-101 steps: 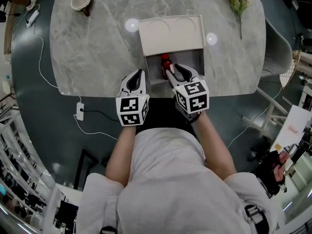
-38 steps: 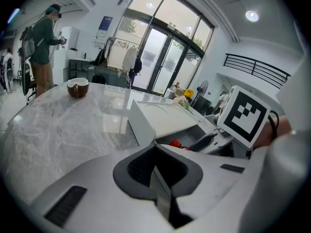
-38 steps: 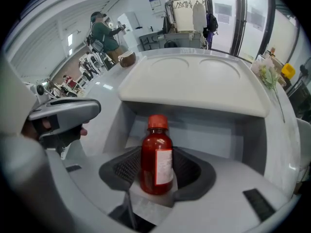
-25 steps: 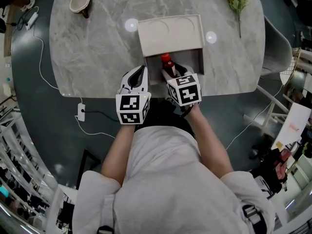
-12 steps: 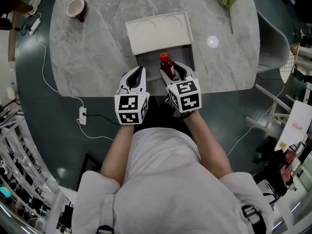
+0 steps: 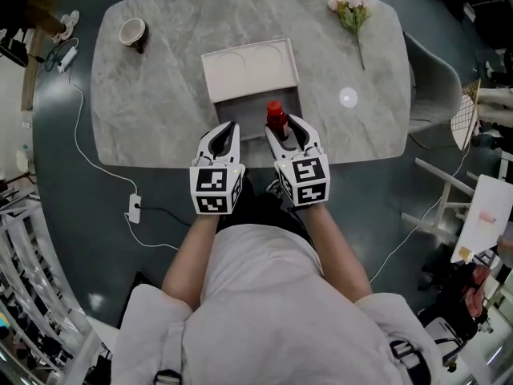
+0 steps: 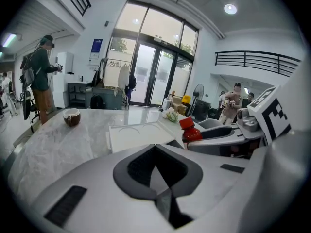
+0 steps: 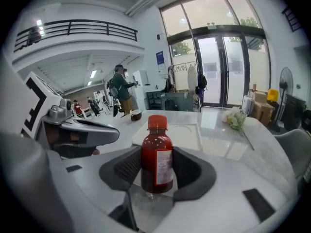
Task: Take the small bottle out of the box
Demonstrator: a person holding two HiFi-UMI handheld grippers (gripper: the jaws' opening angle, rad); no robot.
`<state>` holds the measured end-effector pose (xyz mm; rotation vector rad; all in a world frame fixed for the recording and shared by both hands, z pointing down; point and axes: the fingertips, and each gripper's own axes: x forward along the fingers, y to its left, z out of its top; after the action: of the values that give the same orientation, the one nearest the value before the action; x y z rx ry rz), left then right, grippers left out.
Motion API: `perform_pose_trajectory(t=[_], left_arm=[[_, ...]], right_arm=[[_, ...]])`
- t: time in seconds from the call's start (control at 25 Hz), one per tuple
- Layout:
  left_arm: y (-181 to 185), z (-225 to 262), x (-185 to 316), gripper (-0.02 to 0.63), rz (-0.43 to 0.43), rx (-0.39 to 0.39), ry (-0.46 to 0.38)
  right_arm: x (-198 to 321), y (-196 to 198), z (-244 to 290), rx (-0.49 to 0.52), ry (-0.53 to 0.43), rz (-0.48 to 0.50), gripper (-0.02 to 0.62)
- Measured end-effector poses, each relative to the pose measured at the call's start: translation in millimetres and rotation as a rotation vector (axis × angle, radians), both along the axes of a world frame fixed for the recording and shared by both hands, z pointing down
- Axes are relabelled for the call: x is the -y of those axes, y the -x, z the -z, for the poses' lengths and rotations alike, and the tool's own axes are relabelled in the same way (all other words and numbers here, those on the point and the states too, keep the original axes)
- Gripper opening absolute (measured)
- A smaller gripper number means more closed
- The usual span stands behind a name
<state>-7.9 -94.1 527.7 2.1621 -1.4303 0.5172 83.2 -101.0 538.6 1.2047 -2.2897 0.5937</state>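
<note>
A small bottle of dark red liquid with a red cap (image 6: 276, 119) stands upright between the jaws of my right gripper (image 6: 280, 128), which is shut on its body. In the right gripper view the bottle (image 8: 157, 154) fills the hollow of the pads, held above the table. Behind it lies the white box (image 6: 240, 109) with its lid folded back flat. To the left my left gripper (image 6: 227, 128) hovers at the box's near left corner, shut and holding nothing. The left gripper view shows the bottle (image 7: 189, 129) off to its right.
The marble table (image 6: 160, 95) carries a brown cup (image 6: 132, 32) at the far left and a sprig of flowers (image 6: 350, 10) at the far right. A pale chair (image 6: 433, 79) stands at the table's right end. A cable with an adapter (image 6: 134, 208) lies on the floor.
My right gripper has risen with the bottle, which now stands higher over the box's open half. The left gripper rose a little beside it.
</note>
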Motion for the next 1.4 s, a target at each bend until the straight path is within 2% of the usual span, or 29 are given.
perform_pose_trajectory(t=[0.36,0.64,0.96,1.4], left_arm=[[-12,54,-16,0.023,0.046,0.011,-0.120],[-15,112,-19,0.023,0.086,-0.001,-0.265],[-16,173,-26,0.023,0.121,-0.006,-0.399],[-21,242,-29,0.023,0.124,-0.029,-0.579]], right_arm=[[-11,-24,67,0.079,-0.196,-0.019,0.210],[-14,-30,130,0.161,-0.372,-0.001,0.210],[-22,-42,198,0.222,-0.516,-0.001,0.210],[-29,-70,274,0.222,-0.710,-0.034,0.210]])
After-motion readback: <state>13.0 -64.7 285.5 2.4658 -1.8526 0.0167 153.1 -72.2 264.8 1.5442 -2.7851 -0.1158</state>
